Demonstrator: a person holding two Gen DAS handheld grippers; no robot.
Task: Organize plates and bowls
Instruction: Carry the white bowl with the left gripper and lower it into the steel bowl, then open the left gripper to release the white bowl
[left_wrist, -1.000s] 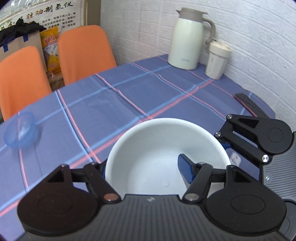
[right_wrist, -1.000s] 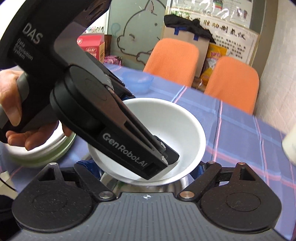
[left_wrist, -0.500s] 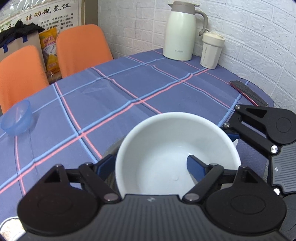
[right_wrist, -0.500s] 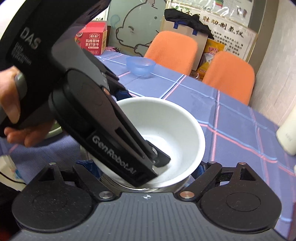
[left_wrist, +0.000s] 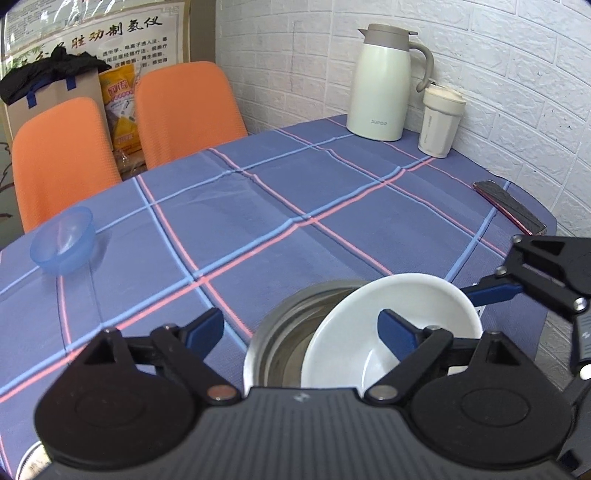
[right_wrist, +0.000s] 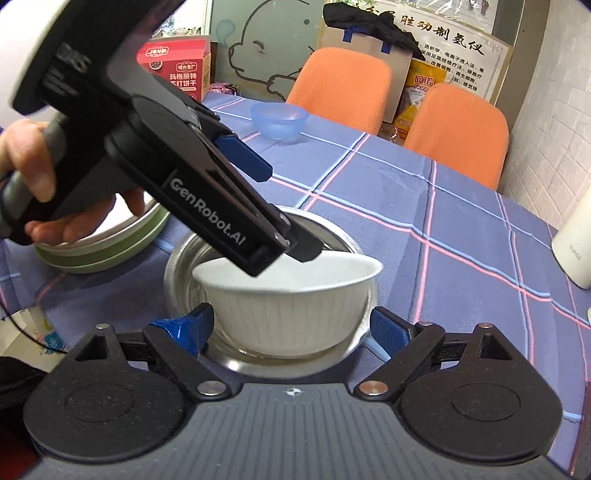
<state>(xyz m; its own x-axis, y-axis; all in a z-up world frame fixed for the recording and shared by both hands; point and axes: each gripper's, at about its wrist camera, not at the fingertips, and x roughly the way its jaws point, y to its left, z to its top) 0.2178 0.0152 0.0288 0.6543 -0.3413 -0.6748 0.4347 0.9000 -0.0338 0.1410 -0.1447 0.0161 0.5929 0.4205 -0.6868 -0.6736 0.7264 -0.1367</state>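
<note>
We see the white bowl sitting tilted inside the steel bowl on the table. Our left gripper is spread wide, one finger inside the white bowl; our right gripper flanks the steel bowl, jaws wide.

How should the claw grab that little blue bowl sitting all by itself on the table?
Best by its rim, coming down from above. The blue plastic bowl stands upright with its mouth open to the top. Nothing touches it on the tablecloth, so one finger can probably slip inside the thin wall and the other outside. Its round sides flare outward, so squeezing across the whole bowl would likely slip.
</note>
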